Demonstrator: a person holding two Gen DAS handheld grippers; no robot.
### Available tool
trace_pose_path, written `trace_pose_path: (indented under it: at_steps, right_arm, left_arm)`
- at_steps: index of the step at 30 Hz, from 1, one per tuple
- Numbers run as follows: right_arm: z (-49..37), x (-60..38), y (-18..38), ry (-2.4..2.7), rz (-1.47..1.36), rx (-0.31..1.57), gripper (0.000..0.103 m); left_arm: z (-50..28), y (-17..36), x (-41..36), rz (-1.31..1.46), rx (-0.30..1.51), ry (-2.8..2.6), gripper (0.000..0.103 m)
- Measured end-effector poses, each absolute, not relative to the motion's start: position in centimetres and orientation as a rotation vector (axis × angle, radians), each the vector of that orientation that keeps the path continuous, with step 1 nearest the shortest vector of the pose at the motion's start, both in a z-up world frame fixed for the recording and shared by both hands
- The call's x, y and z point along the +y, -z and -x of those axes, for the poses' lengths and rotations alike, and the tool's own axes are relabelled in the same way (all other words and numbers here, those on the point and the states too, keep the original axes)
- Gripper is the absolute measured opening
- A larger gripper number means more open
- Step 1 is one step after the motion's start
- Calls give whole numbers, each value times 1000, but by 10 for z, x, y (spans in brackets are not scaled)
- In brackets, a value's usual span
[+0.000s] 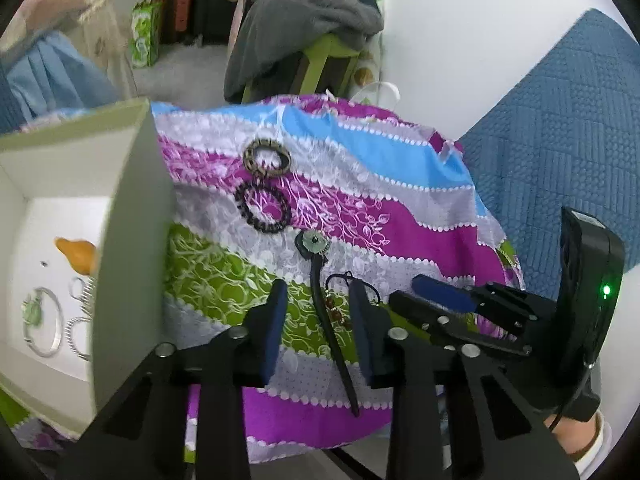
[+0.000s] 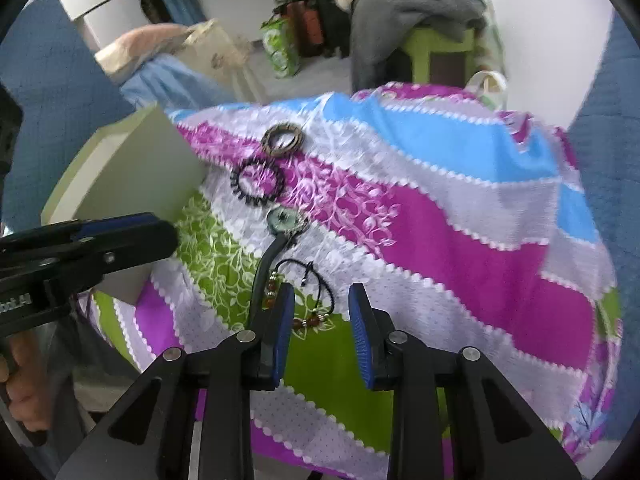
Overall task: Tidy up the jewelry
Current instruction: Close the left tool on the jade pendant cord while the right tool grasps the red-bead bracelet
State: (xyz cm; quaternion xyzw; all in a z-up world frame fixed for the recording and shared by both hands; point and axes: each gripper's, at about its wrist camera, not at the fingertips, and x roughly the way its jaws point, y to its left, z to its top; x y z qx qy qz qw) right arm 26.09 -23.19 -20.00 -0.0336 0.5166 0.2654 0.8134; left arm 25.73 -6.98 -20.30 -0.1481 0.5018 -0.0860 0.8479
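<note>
On the round table with a striped floral cloth [image 1: 400, 208] lie a brown carved bangle [image 1: 267, 155], a dark beaded bracelet [image 1: 262, 207], a black hair stick with a green flower head [image 1: 320, 280] and a black cord bracelet with amber beads [image 2: 308, 300]. My left gripper [image 1: 320, 316] is open above the hair stick, which lies between its fingers. My right gripper [image 2: 320, 324] is open over the cord bracelet; it also shows in the left wrist view [image 1: 440, 296]. The left gripper shows in the right wrist view [image 2: 120, 232].
An open grey box [image 1: 132, 216] stands at the table's left; it holds silver bangles [image 1: 44, 320] and an orange piece [image 1: 78, 254]. A blue quilt [image 1: 560, 140] lies to the right. A green stool [image 1: 332, 56] with grey clothes stands behind the table.
</note>
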Motion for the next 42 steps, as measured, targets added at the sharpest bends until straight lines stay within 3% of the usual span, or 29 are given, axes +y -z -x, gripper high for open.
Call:
trace_pose_path:
  at_steps: [13, 15, 16, 20, 39, 42]
  right_arm:
    - [-267, -217, 233, -555, 190, 1134, 26]
    - [-263, -213, 233, -538, 245, 1110, 20]
    - [-259, -210, 233, -534, 275, 1094, 7]
    - [-259, -214, 233, -497, 285, 1090, 2]
    - [-276, -262, 228, -401, 43, 1157, 4]
    - [-276, -262, 229, -404, 53, 1164, 5]
  left_arm:
    - [-272, 230, -76, 281, 1093, 162, 26]
    - [-273, 233, -76, 285, 1097, 162, 26]
    - [-274, 234, -76, 287, 1096, 164, 26]
    - [-277, 237, -74, 307, 1099, 164, 26]
    - [-295, 259, -111, 102, 1122, 171, 26]
    - [-294, 263, -117, 60, 1114, 160, 17]
